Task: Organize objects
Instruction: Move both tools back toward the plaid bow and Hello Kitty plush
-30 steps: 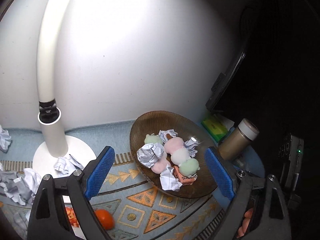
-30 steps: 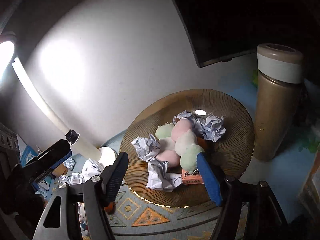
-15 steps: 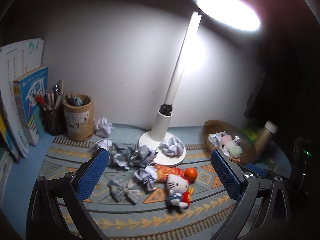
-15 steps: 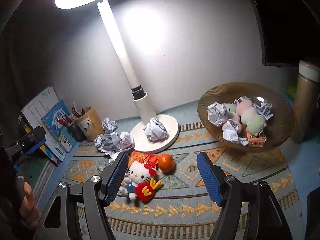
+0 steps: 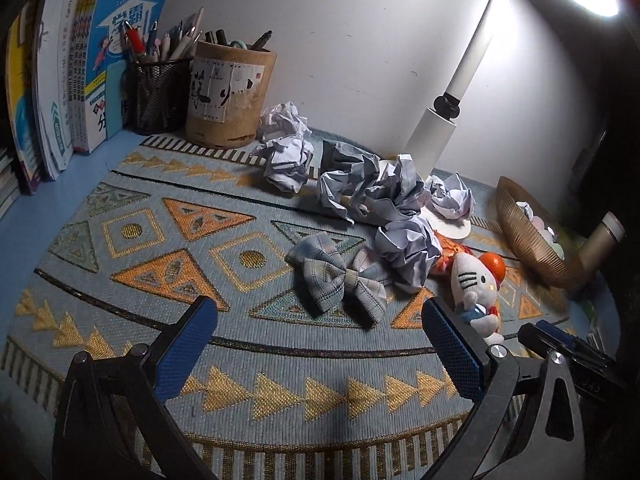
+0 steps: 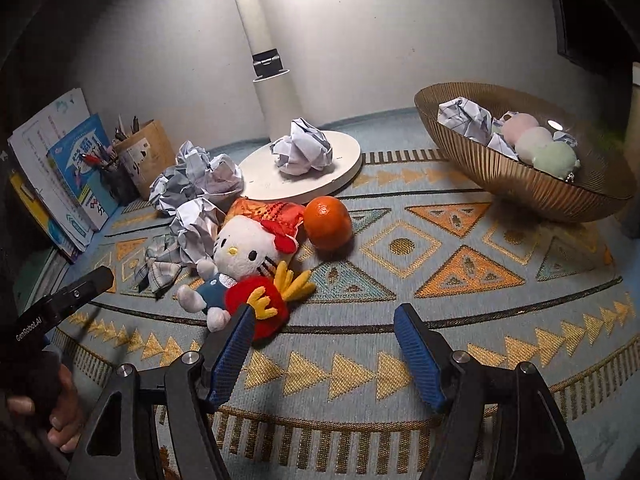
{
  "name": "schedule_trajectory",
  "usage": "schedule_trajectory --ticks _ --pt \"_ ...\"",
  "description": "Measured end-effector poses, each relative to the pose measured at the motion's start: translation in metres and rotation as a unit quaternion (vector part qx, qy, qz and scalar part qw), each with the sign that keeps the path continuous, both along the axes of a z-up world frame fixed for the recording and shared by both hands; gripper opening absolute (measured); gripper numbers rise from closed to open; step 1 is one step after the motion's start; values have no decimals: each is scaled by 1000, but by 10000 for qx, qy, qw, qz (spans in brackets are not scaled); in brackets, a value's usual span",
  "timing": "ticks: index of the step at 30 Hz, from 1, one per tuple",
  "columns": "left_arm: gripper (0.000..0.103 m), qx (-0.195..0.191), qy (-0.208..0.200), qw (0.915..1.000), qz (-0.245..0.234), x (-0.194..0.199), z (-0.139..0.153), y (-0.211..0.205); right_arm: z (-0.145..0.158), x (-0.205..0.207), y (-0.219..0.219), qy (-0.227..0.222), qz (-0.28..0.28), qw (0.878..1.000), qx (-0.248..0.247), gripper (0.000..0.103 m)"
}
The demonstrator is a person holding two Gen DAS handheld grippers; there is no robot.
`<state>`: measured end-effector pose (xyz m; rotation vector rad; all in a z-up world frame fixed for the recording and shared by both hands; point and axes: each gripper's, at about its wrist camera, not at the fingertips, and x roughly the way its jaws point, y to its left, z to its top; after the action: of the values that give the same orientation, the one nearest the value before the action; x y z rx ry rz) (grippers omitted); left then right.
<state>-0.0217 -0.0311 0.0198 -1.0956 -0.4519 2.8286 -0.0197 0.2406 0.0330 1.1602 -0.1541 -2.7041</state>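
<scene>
My left gripper [image 5: 320, 340] is open and empty, low over the patterned mat [image 5: 168, 240], just short of a plaid fabric bow [image 5: 336, 280]. Several crumpled paper balls [image 5: 380, 192] lie behind the bow. A Hello Kitty plush [image 5: 476, 284] lies to the right of the bow. My right gripper [image 6: 324, 340] is open and empty; its left fingertip is beside the plush [image 6: 240, 256], which holds a red pouch [image 6: 256, 304]. An orange [image 6: 328, 222] sits beyond. A brown ribbed bowl [image 6: 500, 176] at right holds paper balls and pastel plush balls [image 6: 536, 144].
A white desk lamp stands on its round base [image 6: 344, 168] against the wall, with a paper ball [image 6: 302, 146] on it. Pen holders [image 5: 232, 92] and books [image 5: 100, 60] stand at the back left. A tan flask [image 5: 600, 244] stands beside the bowl [image 5: 524, 236].
Both grippers have pulled back from the bowl and swung left, down toward the mat. The left one now faces the bow, the right one the plush and orange. Both stayed open.
</scene>
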Motion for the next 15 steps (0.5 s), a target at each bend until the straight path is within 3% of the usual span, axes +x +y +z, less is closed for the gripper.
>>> schedule_trajectory --ticks 8,12,15 --pt "102 -230 -150 9996 66 -1 -2 4 2 -1 0 3 39 10000 -48 78" --pt "102 -389 -375 9985 -34 -7 -2 9 3 -14 -4 -354 279 9976 -535 78" --pt "102 -612 -595 9960 -264 -18 3 17 11 -27 -20 -474 292 9975 -436 78"
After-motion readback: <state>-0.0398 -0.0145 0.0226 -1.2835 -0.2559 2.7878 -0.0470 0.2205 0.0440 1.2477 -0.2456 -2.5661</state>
